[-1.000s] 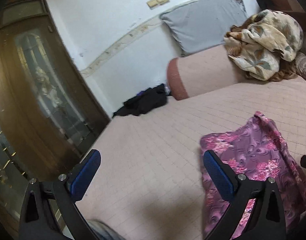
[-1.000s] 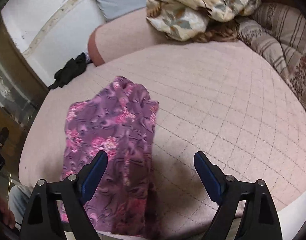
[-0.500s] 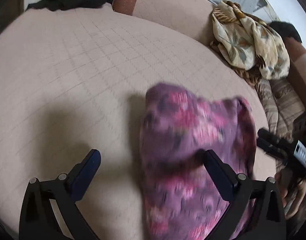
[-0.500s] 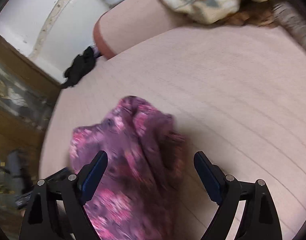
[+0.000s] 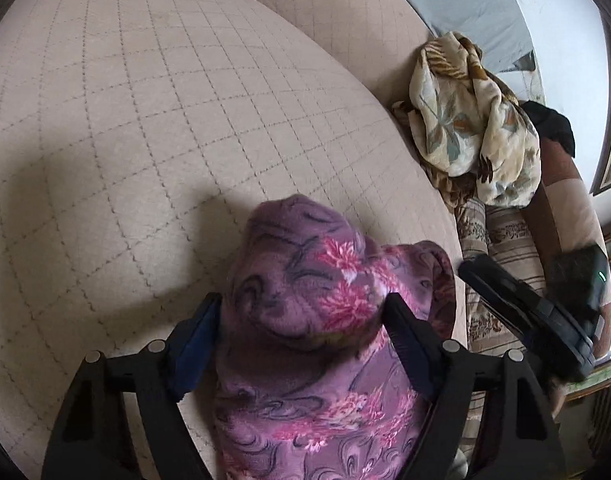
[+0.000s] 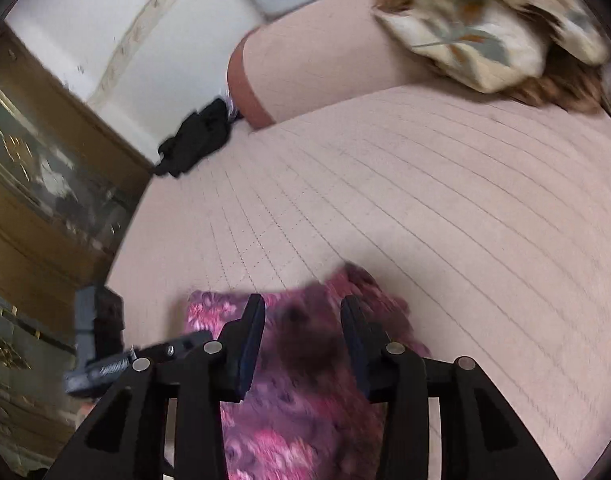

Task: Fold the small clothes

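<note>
Both tools, left tool (image 5: 301, 320) and right tool (image 6: 301, 332), have just been closing around the purple floral fleece garment (image 5: 325, 344), bunched low in frame; your pinch may catch several layers at once.

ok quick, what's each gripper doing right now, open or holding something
left gripper: jaws have just been closing, pads on a bunch of the purple floral garment.
right gripper: jaws have just been closing over the garment; grip cannot be told.

Soft, even daylight; a broad shadow falls on the bed (image 5: 153, 128) at centre left. Left wrist view fairly sharp; right wrist view motion-blurred, especially the purple garment (image 6: 305, 392). Fisheye bending and dark vignetting at corners.
</note>
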